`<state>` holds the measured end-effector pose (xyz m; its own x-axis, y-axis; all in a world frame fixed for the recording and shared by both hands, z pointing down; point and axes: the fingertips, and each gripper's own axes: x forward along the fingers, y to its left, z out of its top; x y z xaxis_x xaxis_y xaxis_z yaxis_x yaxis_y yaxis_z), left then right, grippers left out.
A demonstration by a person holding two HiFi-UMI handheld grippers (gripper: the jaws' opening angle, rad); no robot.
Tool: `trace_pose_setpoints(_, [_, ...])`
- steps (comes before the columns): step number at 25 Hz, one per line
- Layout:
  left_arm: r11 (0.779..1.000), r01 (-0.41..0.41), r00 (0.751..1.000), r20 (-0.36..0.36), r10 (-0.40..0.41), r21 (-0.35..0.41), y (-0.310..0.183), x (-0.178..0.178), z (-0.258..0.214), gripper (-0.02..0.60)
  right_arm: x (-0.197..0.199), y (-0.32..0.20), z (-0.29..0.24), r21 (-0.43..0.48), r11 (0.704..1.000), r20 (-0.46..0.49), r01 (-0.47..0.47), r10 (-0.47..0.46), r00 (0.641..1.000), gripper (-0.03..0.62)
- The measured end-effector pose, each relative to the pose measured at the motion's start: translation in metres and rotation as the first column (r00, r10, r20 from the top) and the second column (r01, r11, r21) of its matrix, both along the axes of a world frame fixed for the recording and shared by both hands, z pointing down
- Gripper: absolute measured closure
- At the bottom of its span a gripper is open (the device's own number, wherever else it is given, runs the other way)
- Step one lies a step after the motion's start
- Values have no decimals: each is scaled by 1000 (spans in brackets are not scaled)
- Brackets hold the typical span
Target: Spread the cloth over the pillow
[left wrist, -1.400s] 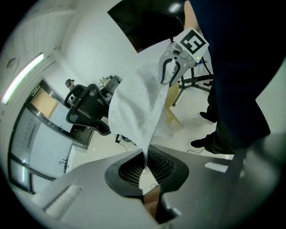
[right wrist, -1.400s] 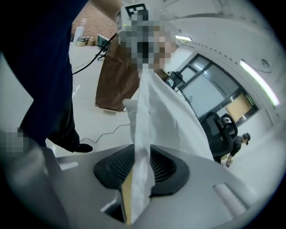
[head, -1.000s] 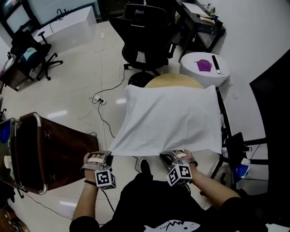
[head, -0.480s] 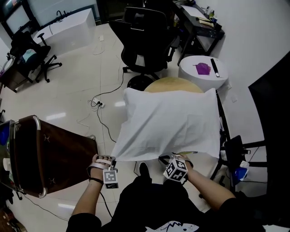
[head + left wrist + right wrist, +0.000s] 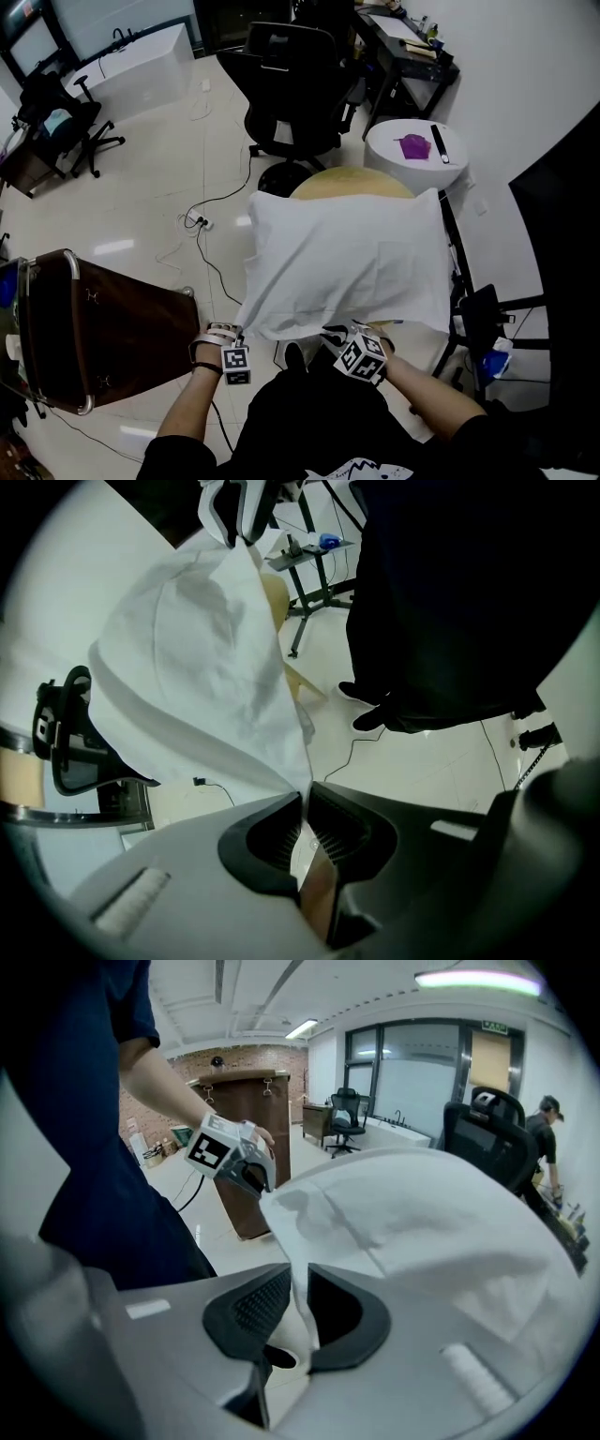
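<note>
cloth (image 5: 347, 262) lies draped over a plump mound, presumably the pillow, which is hidden beneath it. a tan round top (image 5: 352, 181) peeks out at the cloth's 12 o'clock edge. in the head view the near hem hangs at 6 o'clock, just in front of the person.

the left gripper (image 5: 304, 803) has its jaws pressed together on the hem's 7 o'clock corner, pinching a thin fold right at the tips. the right gripper (image 5: 298, 1297) has just been opening its jaws. they stand slightly parted with the hem running between them, and the ribbed pad on one side looks clear of the fabric.

judging from this, the step in hand is laying the near edge down and letting go. to do it well, keep both hands low and level, draw the hem gently toward 6 o'clock to take out slack, and release both sides together so nothing drags askew. the 4 o'clock corner hangs unheld and may want smoothing.
</note>
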<state>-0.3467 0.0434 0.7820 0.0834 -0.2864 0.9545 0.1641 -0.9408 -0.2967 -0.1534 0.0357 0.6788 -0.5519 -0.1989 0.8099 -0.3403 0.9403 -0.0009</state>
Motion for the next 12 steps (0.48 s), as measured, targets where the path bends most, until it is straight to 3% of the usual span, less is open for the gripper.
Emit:
trace_pose_setpoints(6, [997,49,998,53,-46,-63,-3,-3,16,545,1,-7,-53,23,999,132,36,-39,990,496])
trace_pose_setpoints(10, [978,154,987,73,-145,-139,2,-10,11,446,13,-21,-86,-43,999,264,-1,12,965,482])
trace_pose_setpoints(12, [967,207,977,77,-197,-152,3,-14,5,420,21,-33,-94,-32,999,287,-6,15,958,482])
